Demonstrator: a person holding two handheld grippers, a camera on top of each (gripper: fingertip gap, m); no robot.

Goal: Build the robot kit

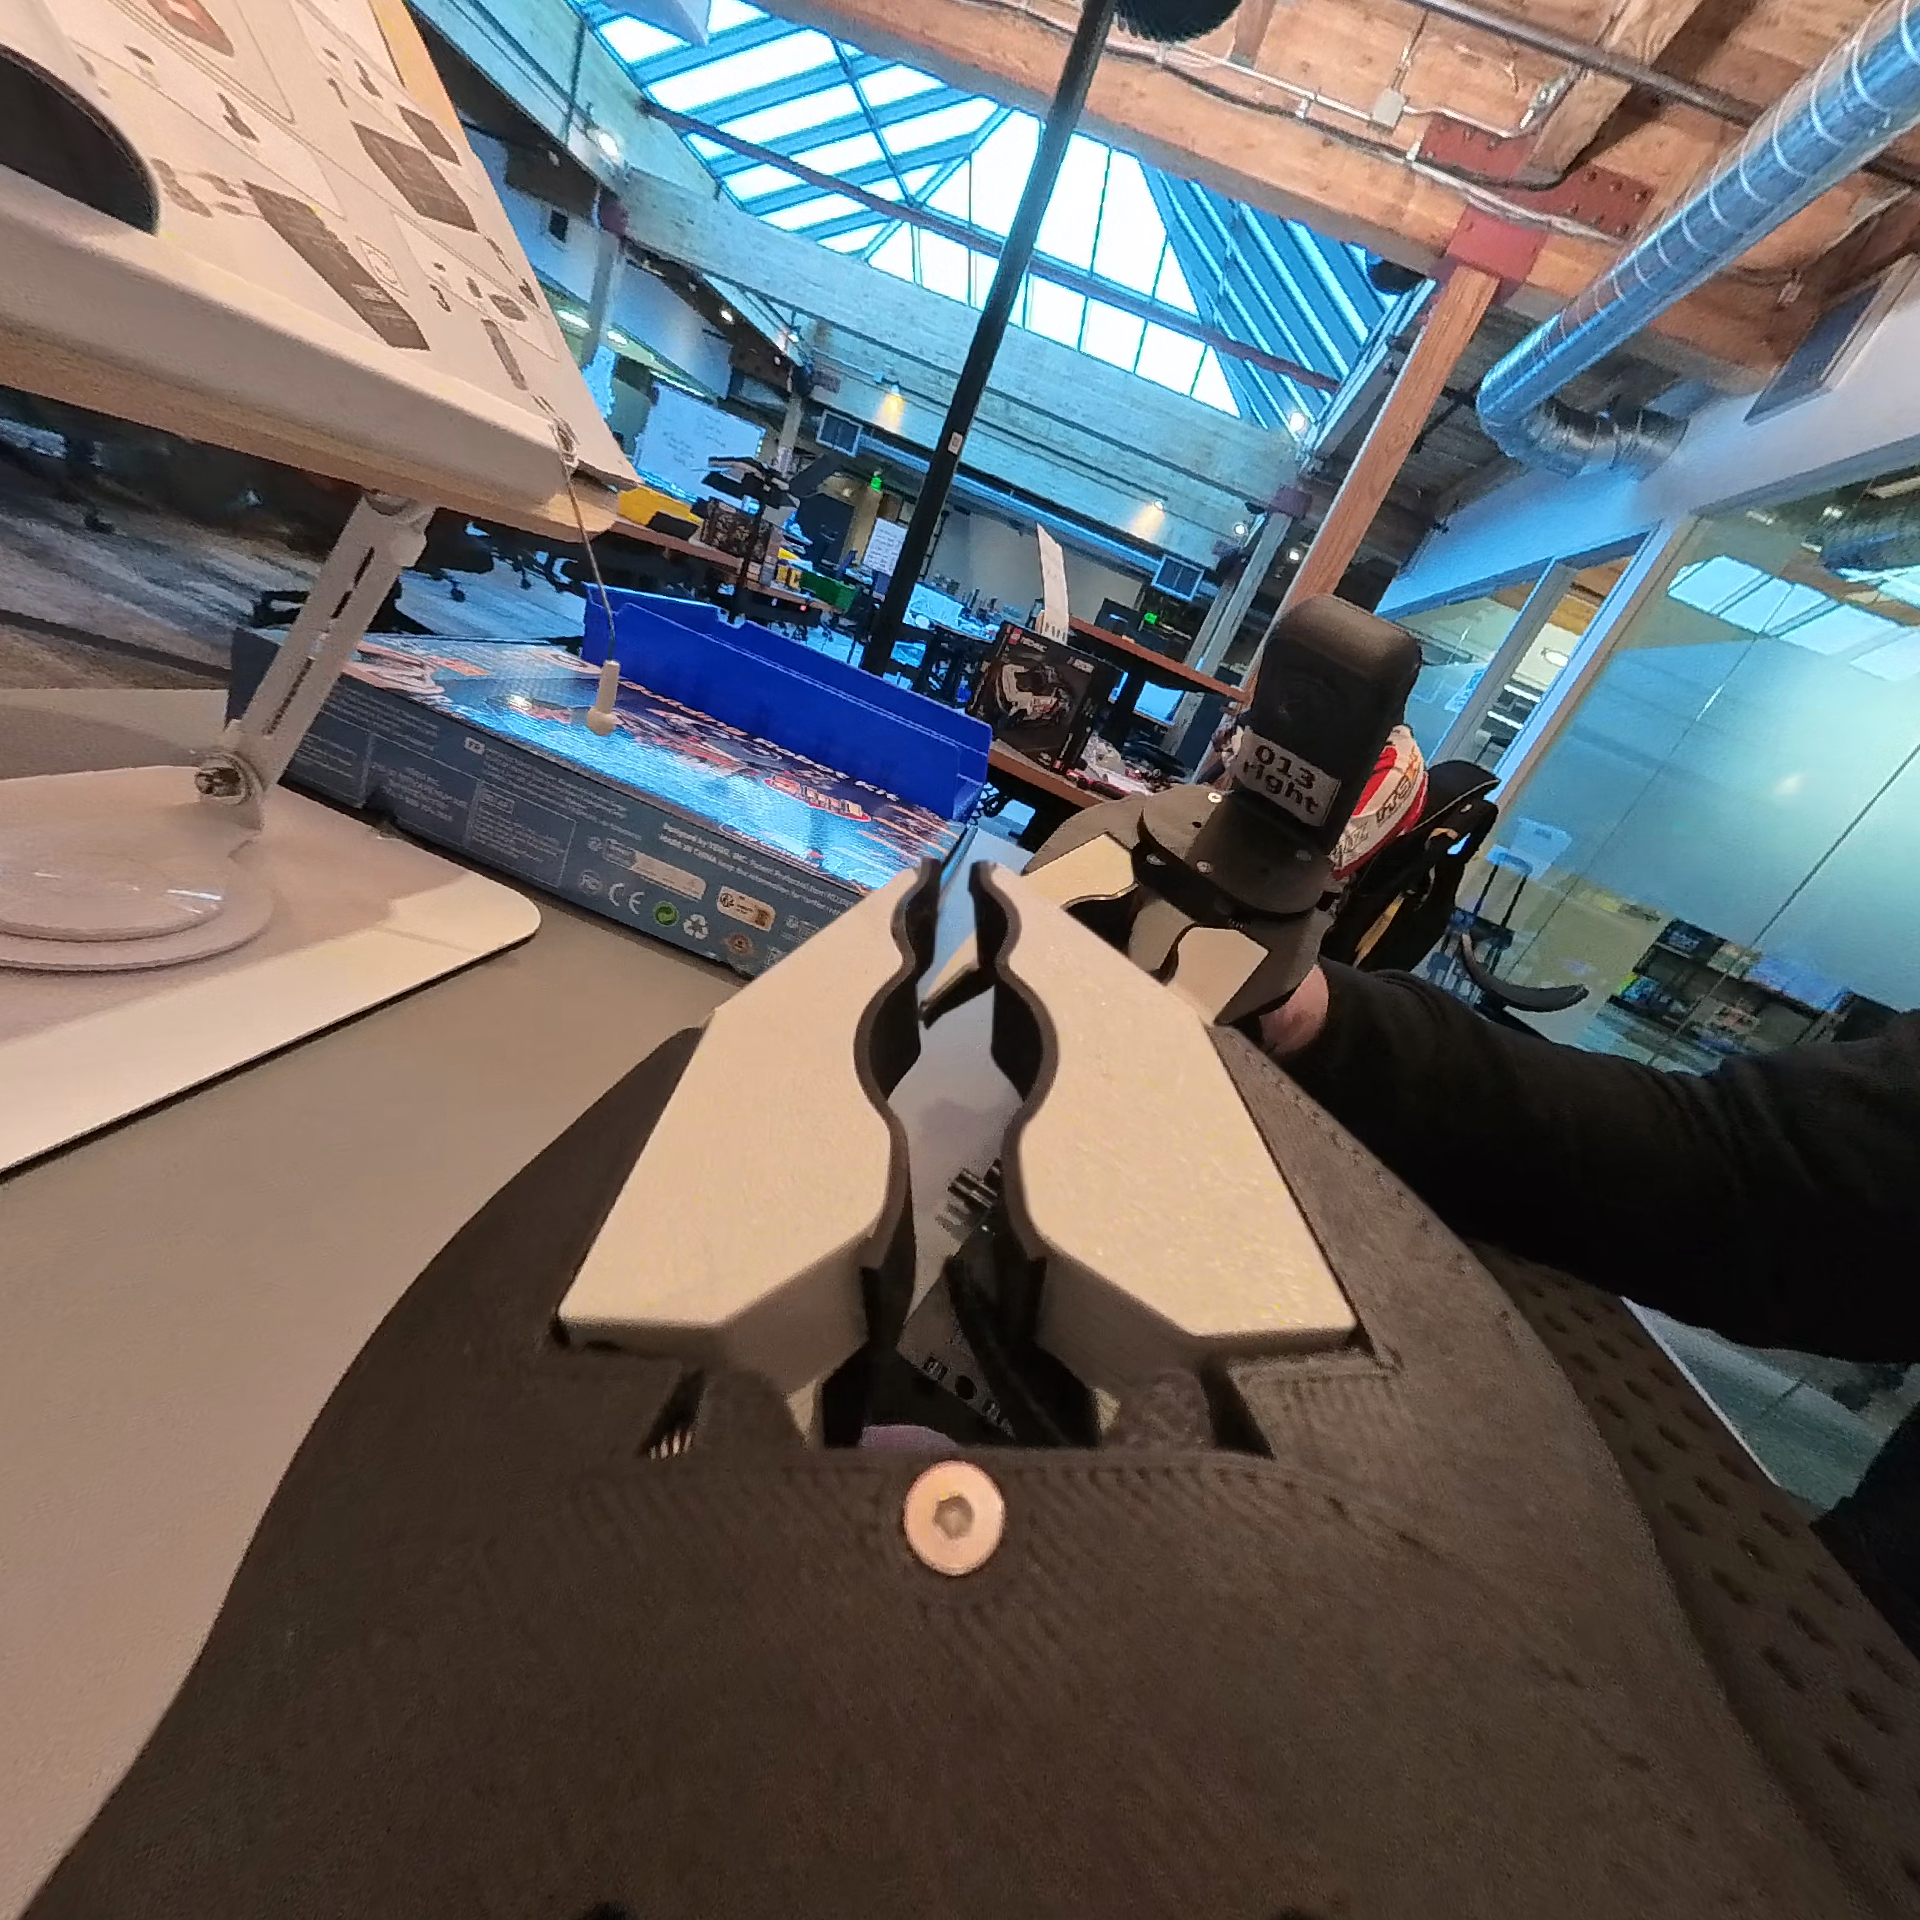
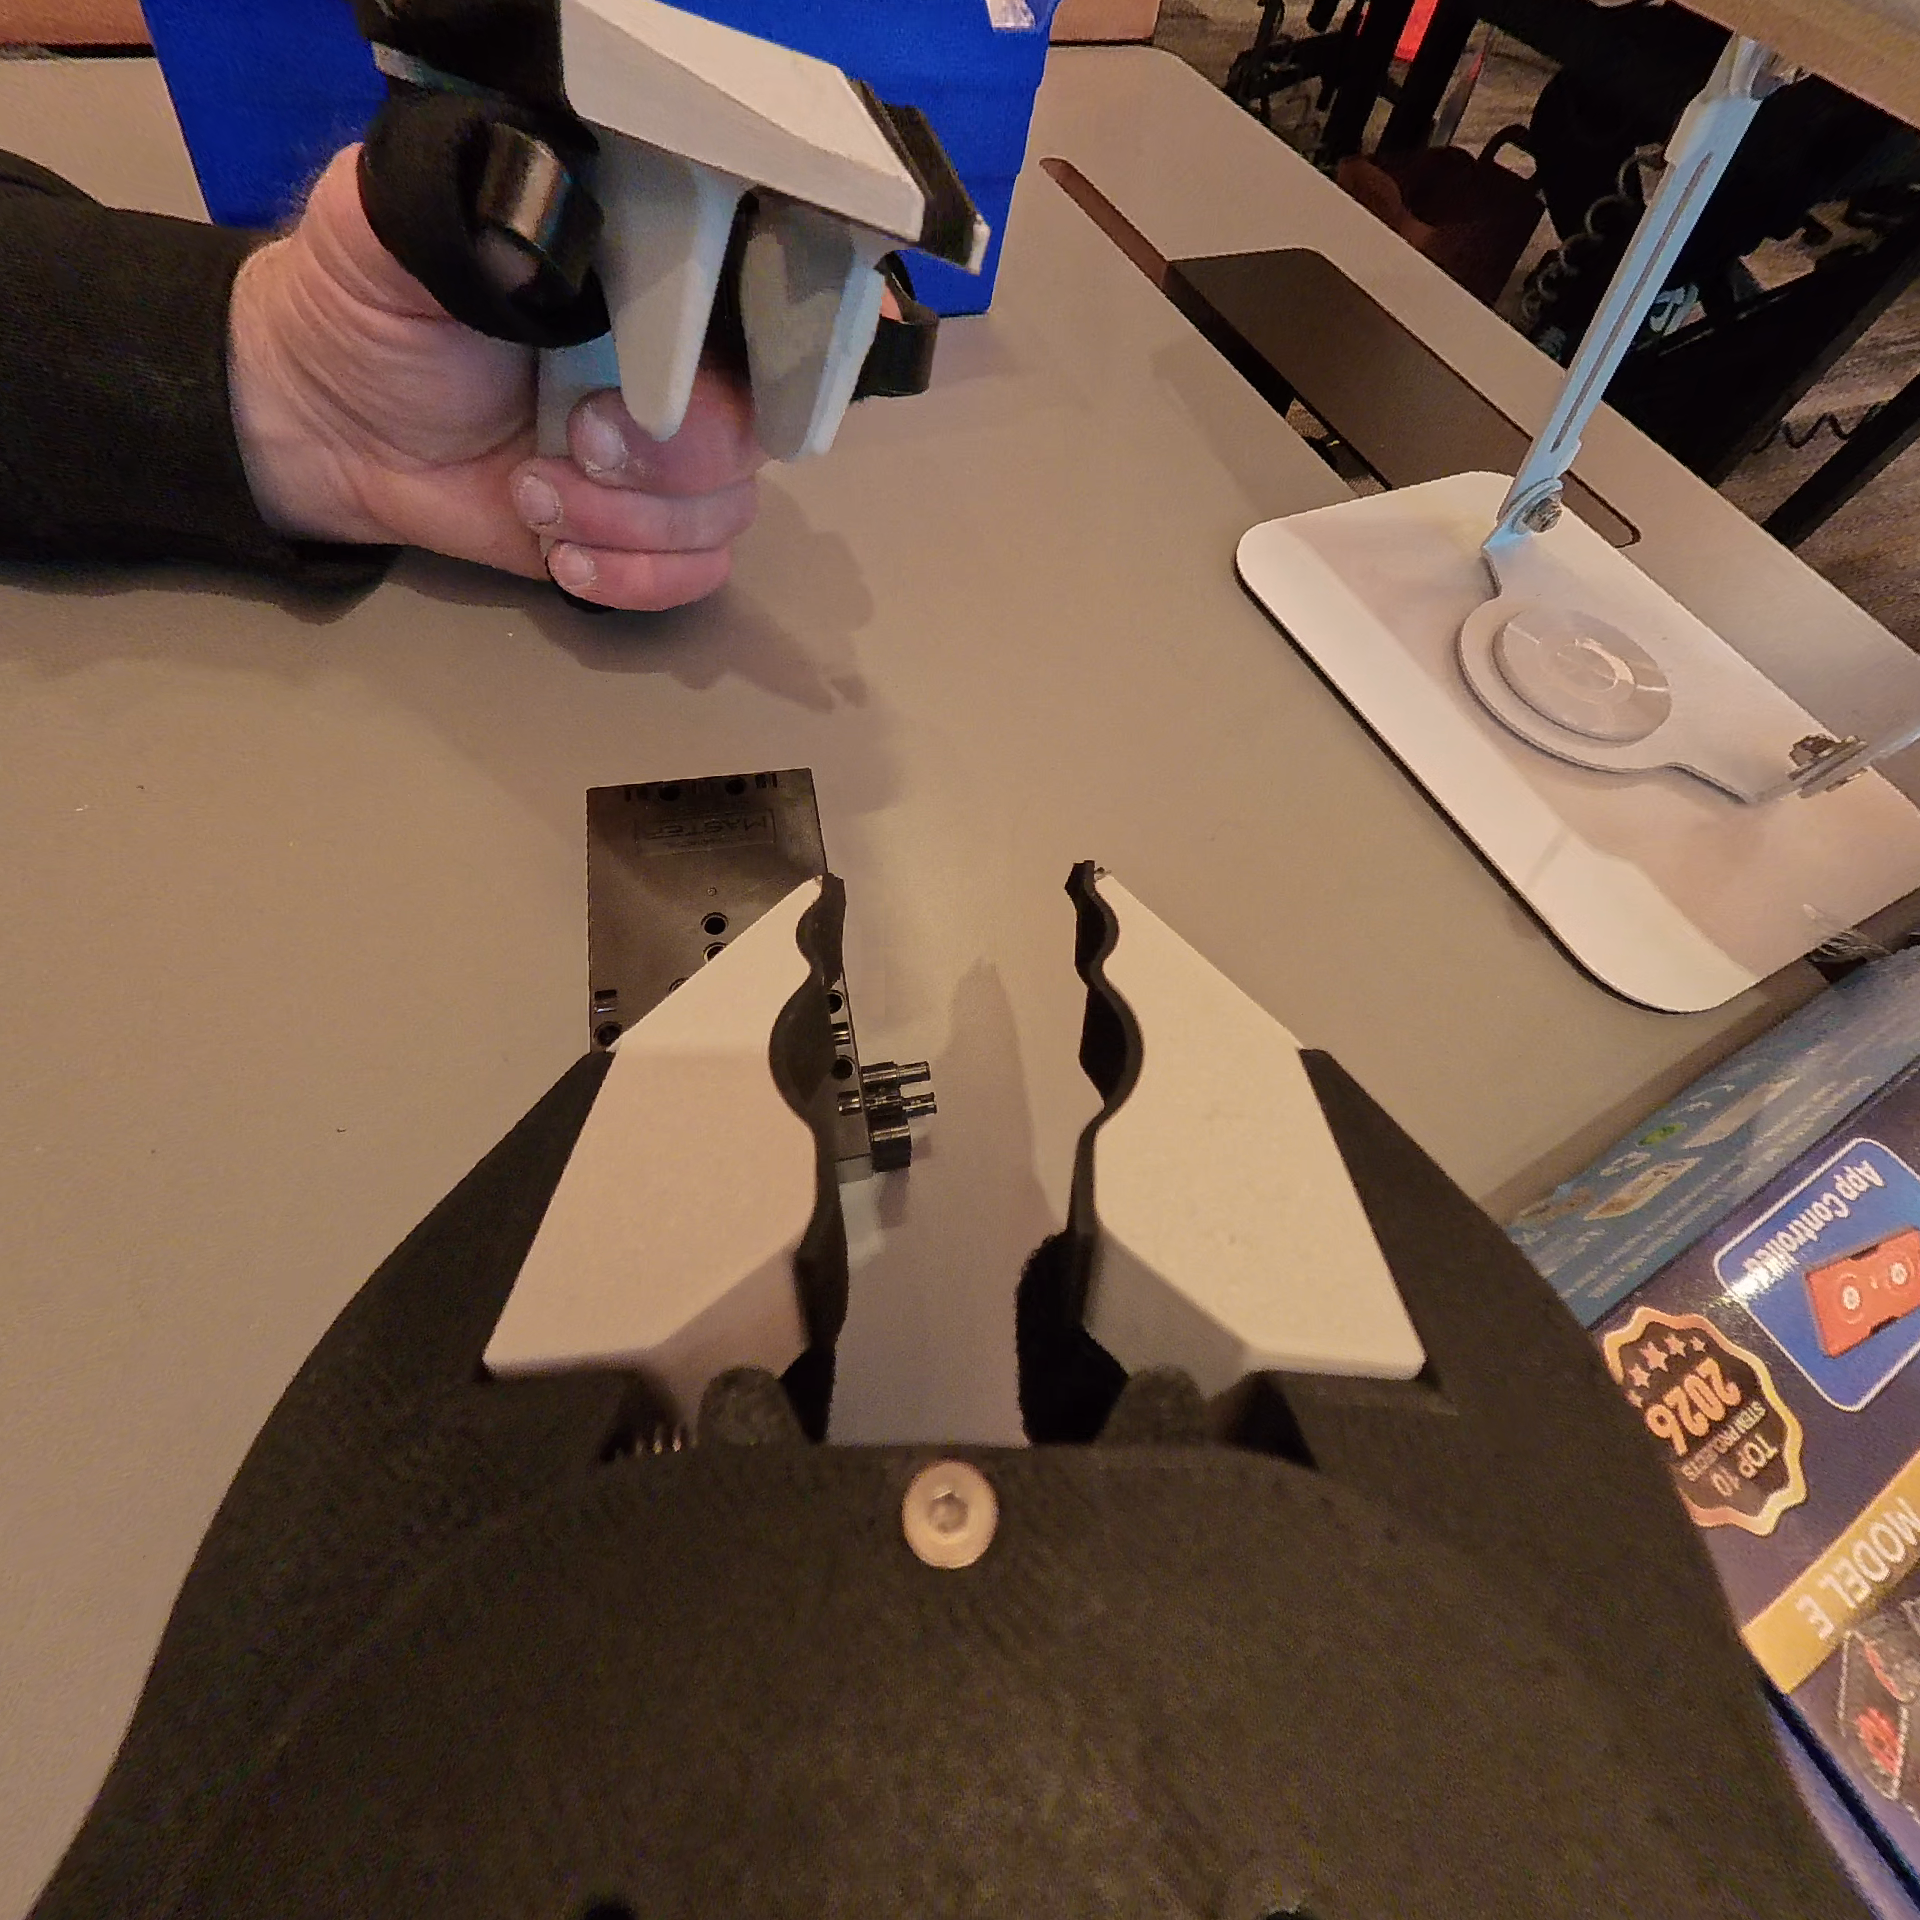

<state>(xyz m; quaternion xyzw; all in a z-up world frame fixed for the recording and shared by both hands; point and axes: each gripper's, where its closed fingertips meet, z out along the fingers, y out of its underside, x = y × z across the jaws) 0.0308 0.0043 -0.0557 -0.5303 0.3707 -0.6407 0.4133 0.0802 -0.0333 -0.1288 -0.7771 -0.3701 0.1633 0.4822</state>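
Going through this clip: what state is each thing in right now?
Left hand-held gripper: nearly shut, holding nothing.
Right hand-held gripper: open, empty, above the table.
Black module: lying flat, pins to its side, ungripped.
White stand: upright, arm tilted.
Blue bin: resting on kit box.

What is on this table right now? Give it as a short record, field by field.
Left gripper: jaws nearly closed, nothing between them, gripped by a hand
Right gripper: open, empty, over the black plate
Black plate: flat on the grey table, small pins at its side
Nearby: white stand base, blue bin, printed box
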